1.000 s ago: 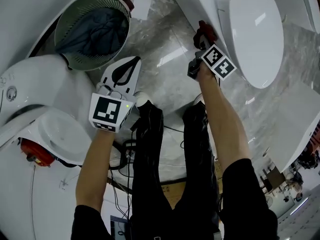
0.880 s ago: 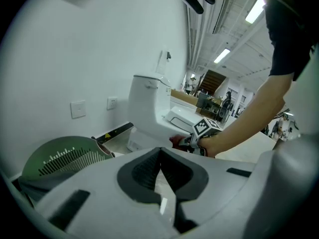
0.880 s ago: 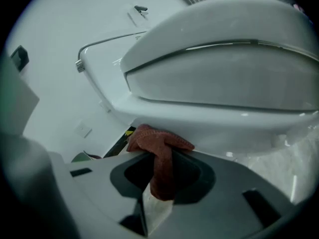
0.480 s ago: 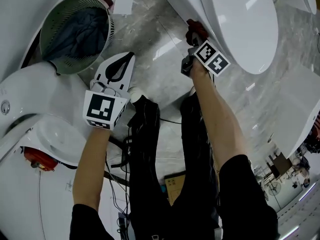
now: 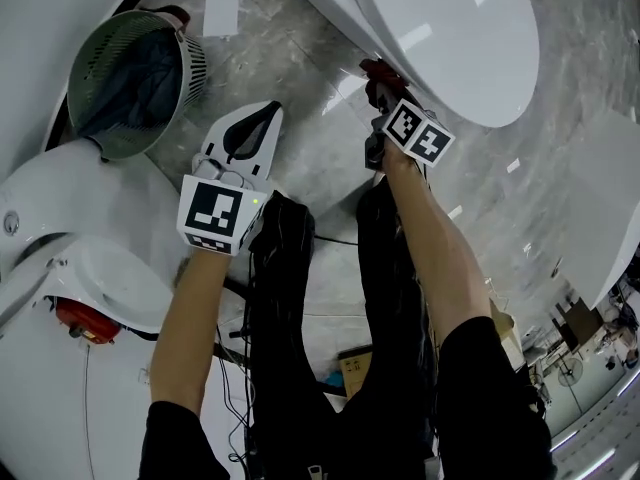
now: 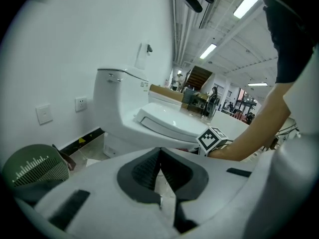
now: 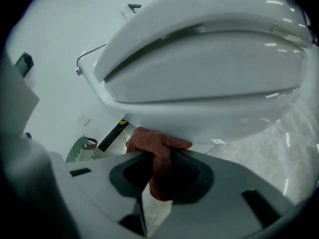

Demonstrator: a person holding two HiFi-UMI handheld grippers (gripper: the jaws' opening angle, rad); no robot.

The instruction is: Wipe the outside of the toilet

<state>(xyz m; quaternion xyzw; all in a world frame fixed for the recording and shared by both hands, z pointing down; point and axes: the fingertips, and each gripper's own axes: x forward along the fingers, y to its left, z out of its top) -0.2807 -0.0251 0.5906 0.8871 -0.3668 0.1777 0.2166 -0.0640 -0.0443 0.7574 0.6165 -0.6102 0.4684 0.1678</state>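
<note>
R claw (image 7: 158, 169): clenched on red cloth (image 7: 157, 151). Cloth bunched btwn pads, upper end sticking out past tips. Cloth top against underside of toilet (image 7: 209, 93) bowl, just ahead of and above tips. Seat and lid closed, higher up. Green basket (image 7: 82, 151) well beyond, to claw's left, near wall.

L claw (image 6: 159, 156): jaws together, nothing btwn them. Held apart from toilet. Toilet ahead of tips, basket low at claw's left.
</note>
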